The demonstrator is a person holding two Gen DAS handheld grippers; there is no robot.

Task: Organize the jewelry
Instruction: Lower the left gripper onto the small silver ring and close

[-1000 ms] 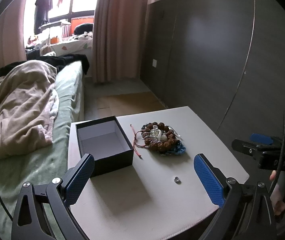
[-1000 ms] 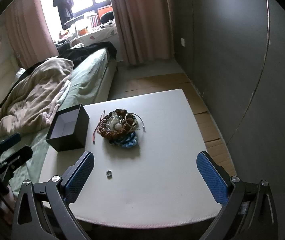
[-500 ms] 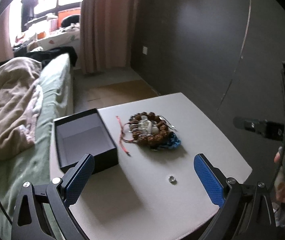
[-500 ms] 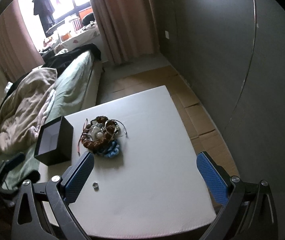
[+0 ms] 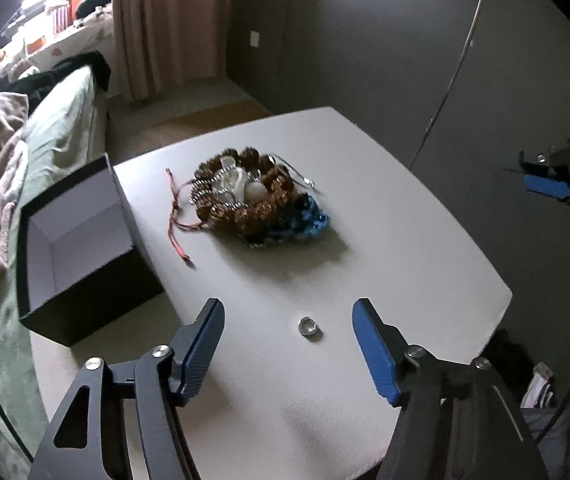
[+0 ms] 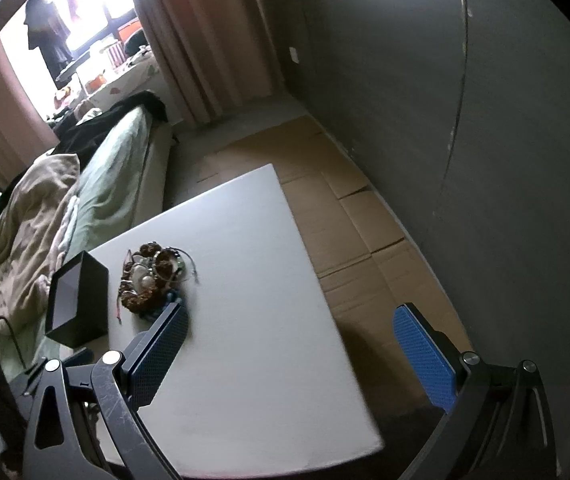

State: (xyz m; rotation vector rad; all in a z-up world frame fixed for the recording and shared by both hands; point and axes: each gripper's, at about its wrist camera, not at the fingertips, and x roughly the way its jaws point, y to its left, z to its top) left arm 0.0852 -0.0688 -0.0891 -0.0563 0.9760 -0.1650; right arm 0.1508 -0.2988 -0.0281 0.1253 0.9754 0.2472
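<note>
No writing shows anywhere. One ring (image 5: 308, 326) lies on the white table (image 5: 405, 248) between the left gripper (image 5: 287, 314) pads, untouched as its jaws have just been closing; the right gripper (image 6: 291, 318) stands wide and empty. One open black box (image 5: 81, 248) sits beside one tangled heap of bracelets (image 5: 253, 200), too knotted to count.

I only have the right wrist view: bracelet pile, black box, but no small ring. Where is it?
Observer: The ring lies alone on the table, on the near side of the pile.
Operator: Is the left gripper on it?
Observer: Not yet. The left gripper has the ring between its fingers, untouched; they have just been closing.
Operator: Anything in the box?
Observer: The box is open and looks empty.
</note>
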